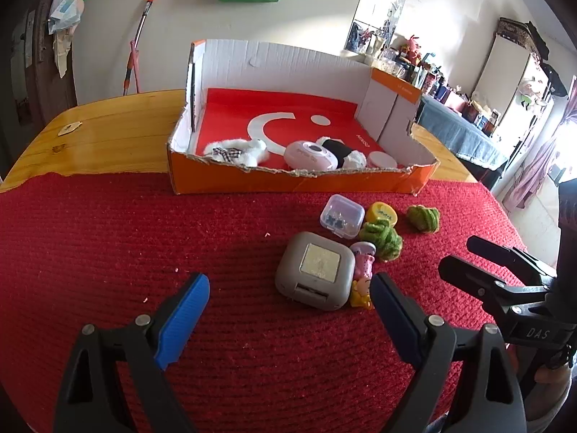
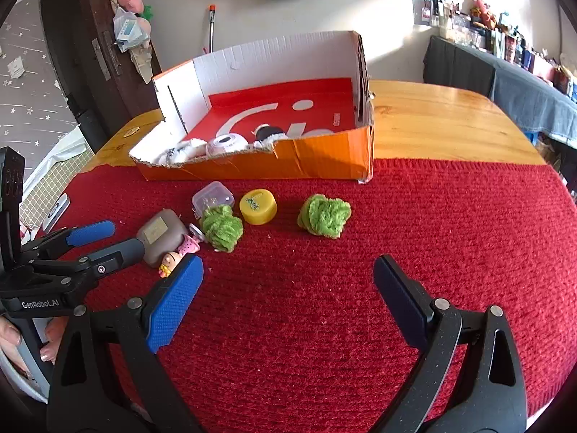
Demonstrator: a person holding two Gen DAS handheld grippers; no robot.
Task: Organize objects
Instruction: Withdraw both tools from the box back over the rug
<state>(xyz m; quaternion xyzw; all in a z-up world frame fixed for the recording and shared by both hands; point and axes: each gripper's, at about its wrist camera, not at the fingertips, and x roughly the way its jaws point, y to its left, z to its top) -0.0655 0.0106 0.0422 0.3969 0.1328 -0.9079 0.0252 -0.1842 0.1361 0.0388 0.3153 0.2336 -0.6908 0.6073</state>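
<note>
The grey case (image 1: 313, 275) lies flat on the red mat (image 1: 108, 252), touching a pink doll (image 1: 364, 265) on its 3 o'clock side, with a clear box (image 1: 341, 215), yellow cap (image 1: 381, 214) and two green yarn balls, one (image 1: 382, 240) just past the doll and the other (image 1: 424, 218) apart at 2 o'clock, all short of the orange box (image 1: 295, 180) at 12 o'clock. The left gripper (image 1: 290, 290) hangs low and level over the mat, jaws spread wide and empty, the case just ahead between its tips, nearer the right-hand pad (image 1: 393, 310). The right gripper (image 2: 288, 276) is likewise spread and empty, pointing at bare mat; the case (image 2: 162, 236) sits at its 10 o'clock, the far yarn ball (image 2: 324, 214) at 12. A hand (image 2: 21, 339) grips the left tool's handle.
</note>
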